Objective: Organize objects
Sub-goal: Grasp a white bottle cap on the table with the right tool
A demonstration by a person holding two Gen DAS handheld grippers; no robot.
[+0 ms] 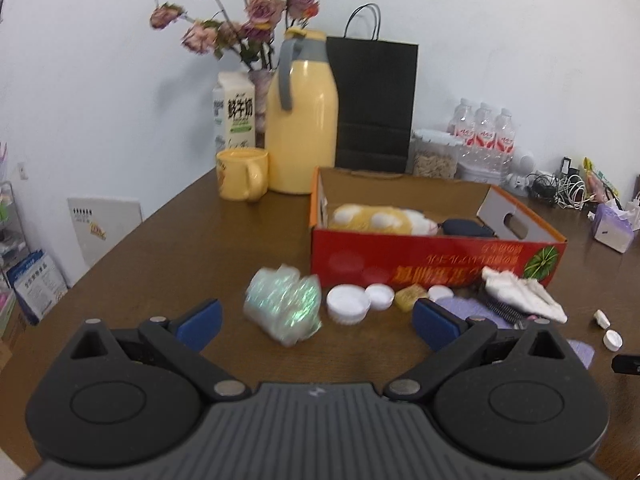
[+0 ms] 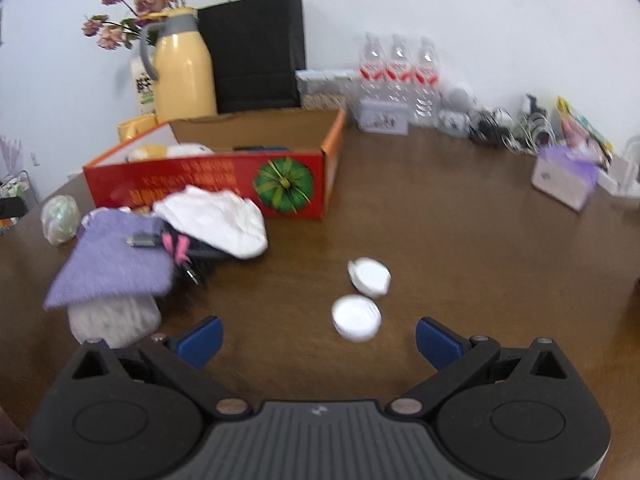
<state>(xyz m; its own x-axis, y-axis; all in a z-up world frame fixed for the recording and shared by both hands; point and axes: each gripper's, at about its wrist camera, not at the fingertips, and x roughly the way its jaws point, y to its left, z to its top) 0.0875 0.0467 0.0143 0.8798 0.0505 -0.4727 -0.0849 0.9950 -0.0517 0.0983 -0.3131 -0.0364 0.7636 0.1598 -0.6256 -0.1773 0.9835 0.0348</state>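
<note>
Both handheld units look like the same build. The left gripper [image 1: 316,326] has a dark grey ribbed plastic body in the middle with a tiny pale logo near its top edge, and a big matte black rounded housing on either side, each with a shallow oval recess moulded in. Black link arms run from silver round pivot pins up to the fingers [image 1: 199,325], which are capped with blue rubbery pads. Each housing has a triangular cut-out near its top, and small silver screw heads sit at the outer joints. The right gripper [image 2: 318,340] matches it: same grey ribbing, logo, black housings, silver pins and blue-padded fingers [image 2: 438,342].
</note>
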